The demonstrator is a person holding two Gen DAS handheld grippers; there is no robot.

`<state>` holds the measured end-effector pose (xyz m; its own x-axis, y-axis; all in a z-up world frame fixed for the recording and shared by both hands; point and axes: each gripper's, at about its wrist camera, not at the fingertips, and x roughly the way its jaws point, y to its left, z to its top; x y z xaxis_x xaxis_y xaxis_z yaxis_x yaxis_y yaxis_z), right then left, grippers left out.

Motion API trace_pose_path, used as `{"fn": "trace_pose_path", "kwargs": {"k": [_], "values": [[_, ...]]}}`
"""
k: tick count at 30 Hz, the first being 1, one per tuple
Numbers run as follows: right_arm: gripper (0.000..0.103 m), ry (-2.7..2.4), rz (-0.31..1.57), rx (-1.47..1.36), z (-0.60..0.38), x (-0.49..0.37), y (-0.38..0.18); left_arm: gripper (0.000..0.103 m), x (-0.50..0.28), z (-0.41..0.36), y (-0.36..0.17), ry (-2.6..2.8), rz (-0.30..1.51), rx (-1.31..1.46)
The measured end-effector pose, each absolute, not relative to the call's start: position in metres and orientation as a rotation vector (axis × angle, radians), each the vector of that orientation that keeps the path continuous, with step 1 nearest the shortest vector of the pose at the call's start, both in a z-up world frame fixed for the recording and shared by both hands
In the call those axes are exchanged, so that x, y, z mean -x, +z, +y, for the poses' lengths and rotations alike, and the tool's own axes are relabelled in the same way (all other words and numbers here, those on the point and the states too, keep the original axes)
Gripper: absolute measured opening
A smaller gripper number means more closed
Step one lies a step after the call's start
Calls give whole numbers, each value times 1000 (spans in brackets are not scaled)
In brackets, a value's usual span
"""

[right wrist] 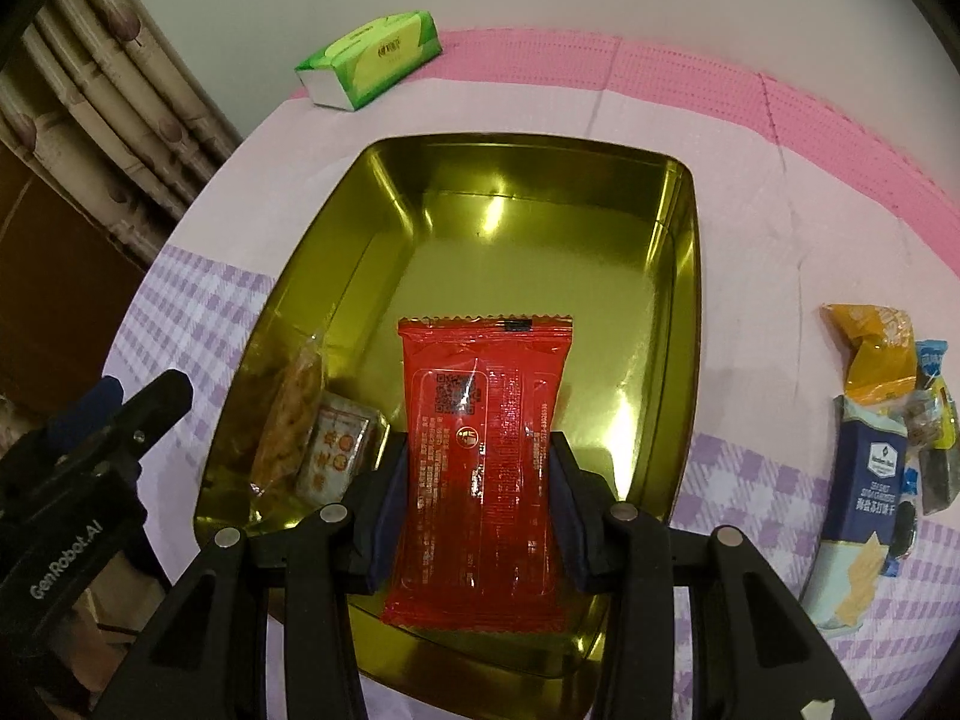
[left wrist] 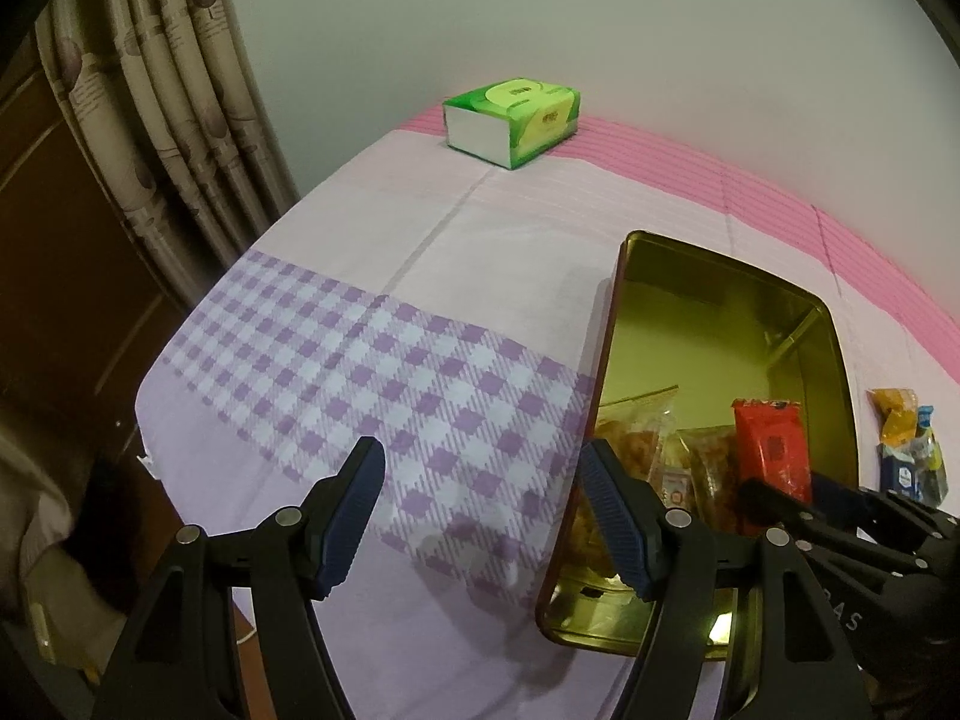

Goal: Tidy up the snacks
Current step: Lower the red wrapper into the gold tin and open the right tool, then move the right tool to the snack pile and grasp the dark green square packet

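My right gripper [right wrist: 480,456] is shut on a red snack packet [right wrist: 480,396] and holds it over the near end of a gold tin [right wrist: 684,228]. The packet also shows in the left wrist view [left wrist: 771,450], inside the tin [left wrist: 618,312]. A clear bag of fried snacks [right wrist: 291,414] and a small white packet [right wrist: 336,456] lie in the tin's near left corner. My left gripper [left wrist: 480,480] is open and empty, over the checked cloth just left of the tin. A blue cracker pack [right wrist: 864,492] and an orange packet [right wrist: 876,348] lie on the cloth right of the tin.
A green tissue pack [left wrist: 516,120] sits at the far side of the table, also in the right wrist view [right wrist: 372,57]. Curtains [left wrist: 162,108] hang beyond the table's left edge. A white wall [left wrist: 600,18] stands behind the table.
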<state>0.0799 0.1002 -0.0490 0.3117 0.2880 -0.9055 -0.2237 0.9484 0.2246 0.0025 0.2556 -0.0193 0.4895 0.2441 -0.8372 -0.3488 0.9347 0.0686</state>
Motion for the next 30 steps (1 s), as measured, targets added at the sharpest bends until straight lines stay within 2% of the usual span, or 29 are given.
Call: {"fn": "trace_pose_path", "kwargs": {"k": [10, 30], "values": [[41, 329, 1222, -72, 96, -85, -57, 69, -3, 252, -20, 353, 996, 111], [50, 353, 1181, -88, 89, -77, -43, 69, -2, 247, -23, 351, 998, 95]]}}
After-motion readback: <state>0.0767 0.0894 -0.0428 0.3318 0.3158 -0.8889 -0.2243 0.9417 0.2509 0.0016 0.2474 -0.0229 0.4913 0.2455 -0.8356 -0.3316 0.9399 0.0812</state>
